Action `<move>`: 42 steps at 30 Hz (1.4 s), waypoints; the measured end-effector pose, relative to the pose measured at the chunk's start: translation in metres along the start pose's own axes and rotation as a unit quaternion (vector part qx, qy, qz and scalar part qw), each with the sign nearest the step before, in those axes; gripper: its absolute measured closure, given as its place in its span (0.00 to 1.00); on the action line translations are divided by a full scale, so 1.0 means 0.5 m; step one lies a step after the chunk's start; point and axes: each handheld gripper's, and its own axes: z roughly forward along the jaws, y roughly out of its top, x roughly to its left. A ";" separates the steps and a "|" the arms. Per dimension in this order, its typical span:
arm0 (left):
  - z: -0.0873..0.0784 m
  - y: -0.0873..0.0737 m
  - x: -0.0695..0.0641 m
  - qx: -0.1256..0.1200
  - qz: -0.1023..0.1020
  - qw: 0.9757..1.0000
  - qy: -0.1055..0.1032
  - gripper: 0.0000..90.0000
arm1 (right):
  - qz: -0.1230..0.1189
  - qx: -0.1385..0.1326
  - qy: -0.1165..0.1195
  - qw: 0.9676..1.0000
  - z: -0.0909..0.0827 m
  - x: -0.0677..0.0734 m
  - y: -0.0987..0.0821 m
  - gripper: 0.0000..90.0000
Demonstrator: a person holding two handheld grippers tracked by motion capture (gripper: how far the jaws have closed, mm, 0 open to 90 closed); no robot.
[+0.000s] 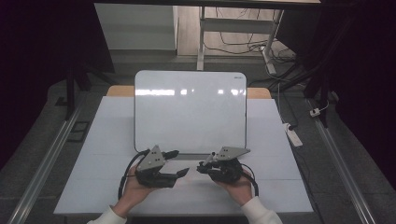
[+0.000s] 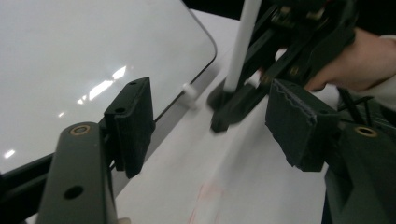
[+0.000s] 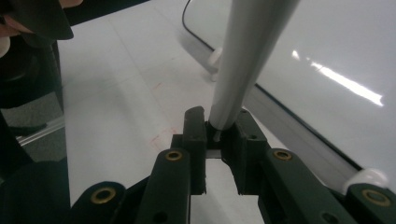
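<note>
Both claws black, each topped with a grey three-cornered plate: left claw (image 1: 183,172), right claw (image 1: 201,166). Brass-ringed screw holes along jaws. Black cables loop behind them. White sleeve cuffs (image 1: 258,209) nearest table's front edge.

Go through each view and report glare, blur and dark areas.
High view: ceiling lights glare as a bright streak across the top of the whiteboard; the surroundings fall into dark. Left gripper view: the right gripper and its white marker are blurred; glare flecks the board. Right gripper view: the marker looms soft and out of focus; a glare streak crosses the board.
</note>
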 end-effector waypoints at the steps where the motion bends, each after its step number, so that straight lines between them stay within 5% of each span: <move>1: 0.006 0.004 -0.002 -0.001 0.001 1.000 -0.005 0.37 | 0.000 0.003 0.003 1.000 0.004 0.002 0.000 0.86; 12: 0.061 0.034 -0.012 -0.001 0.014 0.999 -0.043 0.50 | -0.017 0.030 0.024 0.999 0.031 0.022 0.001 0.86; 18: 0.078 0.040 -0.009 -0.002 0.012 0.998 -0.056 0.67 | -0.027 0.050 0.030 0.998 0.032 0.024 0.003 0.86; 22: 0.081 0.040 -0.006 -0.005 0.011 0.998 -0.061 0.88 | -0.024 0.065 0.039 0.997 0.029 0.020 0.004 0.86; 26: 0.082 0.041 -0.006 -0.013 -0.004 0.998 -0.056 0.90 | -0.024 0.068 0.037 0.997 0.023 0.015 0.003 0.85; 29: 0.078 0.042 -0.003 -0.022 -0.014 0.999 -0.031 0.90 | -0.027 0.044 0.009 0.999 0.010 0.022 0.002 0.75; 32: 0.077 0.041 0.003 -0.031 -0.035 0.999 -0.014 0.90 | -0.020 -0.005 -0.053 0.998 -0.012 0.039 -0.001 0.64; 35: 0.082 0.040 0.005 -0.033 -0.049 0.998 0.000 0.90 | -0.028 -0.047 -0.124 0.991 -0.029 0.070 -0.012 0.61; 37: 0.087 0.040 0.004 -0.034 -0.058 0.998 0.010 0.90 | -0.025 -0.062 -0.174 0.982 -0.034 0.089 -0.018 0.61; 42: 0.106 0.041 -0.003 -0.038 -0.078 0.996 0.022 0.90 | -0.017 -0.083 -0.218 0.972 -0.022 0.112 -0.023 0.63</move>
